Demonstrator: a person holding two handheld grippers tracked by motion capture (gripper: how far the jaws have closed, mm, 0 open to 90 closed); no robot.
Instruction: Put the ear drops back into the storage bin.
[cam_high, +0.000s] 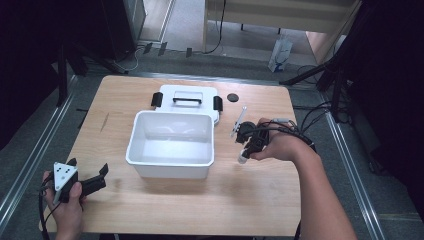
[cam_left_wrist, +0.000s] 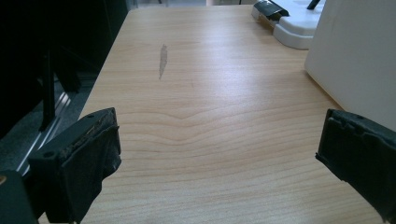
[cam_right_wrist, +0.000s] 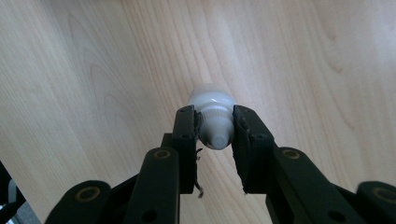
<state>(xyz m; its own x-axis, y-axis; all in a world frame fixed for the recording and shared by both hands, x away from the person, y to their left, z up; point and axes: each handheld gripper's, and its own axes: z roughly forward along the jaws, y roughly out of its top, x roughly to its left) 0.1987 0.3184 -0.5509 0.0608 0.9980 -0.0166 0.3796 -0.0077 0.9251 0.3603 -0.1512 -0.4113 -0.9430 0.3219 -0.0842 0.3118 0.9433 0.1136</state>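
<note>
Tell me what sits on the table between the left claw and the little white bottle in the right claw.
In the high view, the open white bin stands between the left claw and the white bottle held by the right claw.

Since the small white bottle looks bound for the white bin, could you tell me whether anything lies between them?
Nothing visible does. The right hand-held gripper grips the small white bottle just right of the white bin, which is open and empty; only bare table lies between. The lid sits behind the bin.
</note>
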